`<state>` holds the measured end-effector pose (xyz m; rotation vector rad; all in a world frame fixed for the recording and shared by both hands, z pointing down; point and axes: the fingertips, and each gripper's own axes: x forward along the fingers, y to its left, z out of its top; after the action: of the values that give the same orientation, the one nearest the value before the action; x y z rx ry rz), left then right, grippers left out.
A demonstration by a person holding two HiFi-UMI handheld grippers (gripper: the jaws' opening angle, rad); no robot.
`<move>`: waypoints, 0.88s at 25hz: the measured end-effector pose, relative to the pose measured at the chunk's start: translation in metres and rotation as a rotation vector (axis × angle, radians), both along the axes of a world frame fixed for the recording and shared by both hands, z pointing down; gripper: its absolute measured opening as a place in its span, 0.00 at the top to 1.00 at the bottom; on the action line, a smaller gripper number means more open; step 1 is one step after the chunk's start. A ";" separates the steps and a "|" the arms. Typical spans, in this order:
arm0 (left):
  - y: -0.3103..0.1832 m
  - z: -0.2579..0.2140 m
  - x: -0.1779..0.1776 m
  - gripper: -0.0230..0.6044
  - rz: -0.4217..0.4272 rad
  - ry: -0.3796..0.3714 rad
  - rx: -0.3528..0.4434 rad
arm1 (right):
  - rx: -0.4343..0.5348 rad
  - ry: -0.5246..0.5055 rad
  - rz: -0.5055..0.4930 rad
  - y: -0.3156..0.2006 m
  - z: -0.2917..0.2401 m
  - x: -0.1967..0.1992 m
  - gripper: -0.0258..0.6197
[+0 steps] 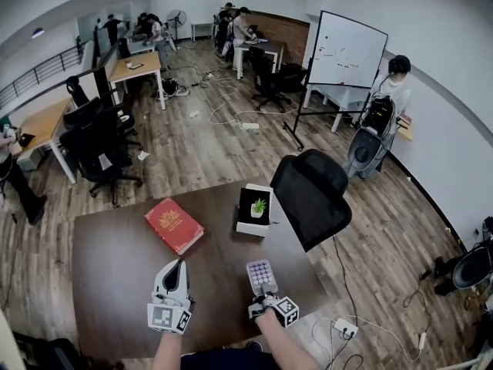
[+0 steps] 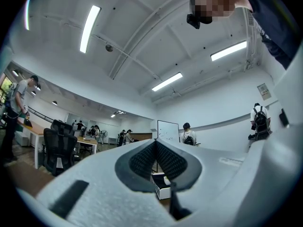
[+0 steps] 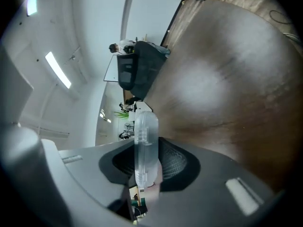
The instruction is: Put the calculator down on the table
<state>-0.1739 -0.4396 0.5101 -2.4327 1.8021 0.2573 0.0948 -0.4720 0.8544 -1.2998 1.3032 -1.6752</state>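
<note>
A pale calculator (image 1: 261, 276) with rows of pinkish keys is held over the dark brown table (image 1: 115, 260), near its front right part. My right gripper (image 1: 263, 293) is shut on its near end. In the right gripper view the calculator (image 3: 144, 145) shows edge-on between the black pads, with the tabletop (image 3: 227, 89) close beyond it. My left gripper (image 1: 176, 272) rests at the front of the table, left of the calculator, its jaws together with nothing between them. In the left gripper view the pads (image 2: 142, 162) meet.
A red book (image 1: 173, 225) lies on the table's far left half. A white box with a small green plant (image 1: 256, 209) stands at the far edge. A black office chair (image 1: 312, 195) is by the table's far right corner. Desks, chairs and people fill the room behind.
</note>
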 end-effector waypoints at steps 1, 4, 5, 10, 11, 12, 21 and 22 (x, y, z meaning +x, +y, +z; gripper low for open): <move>0.000 -0.001 0.001 0.97 -0.003 -0.002 0.001 | -0.030 0.002 -0.004 0.003 0.014 -0.001 0.78; 0.001 0.001 0.002 0.97 -0.010 -0.002 -0.006 | -0.101 0.019 0.002 0.009 0.041 0.001 0.78; 0.002 0.002 0.002 0.97 -0.011 -0.004 -0.009 | -0.114 0.020 0.008 0.010 0.045 0.000 0.78; 0.003 0.003 -0.002 0.97 -0.023 -0.011 -0.015 | -0.124 0.016 0.028 0.002 0.052 -0.008 0.78; 0.003 0.002 -0.002 0.97 -0.025 -0.011 -0.015 | -0.126 0.011 0.037 -0.001 0.053 -0.010 0.78; 0.004 0.002 -0.002 0.97 -0.025 -0.012 -0.015 | -0.130 0.008 0.046 -0.003 0.052 -0.012 0.78; 0.002 0.001 -0.013 0.97 -0.041 0.017 -0.020 | -0.188 -0.011 0.078 -0.003 0.054 -0.017 0.72; 0.002 0.001 -0.013 0.97 -0.040 0.015 -0.022 | -0.188 -0.030 0.080 -0.003 0.053 -0.019 0.60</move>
<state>-0.1871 -0.4374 0.5113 -2.4130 1.8668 0.2553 0.0762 -0.4750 0.9075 -1.4092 1.0831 -1.7876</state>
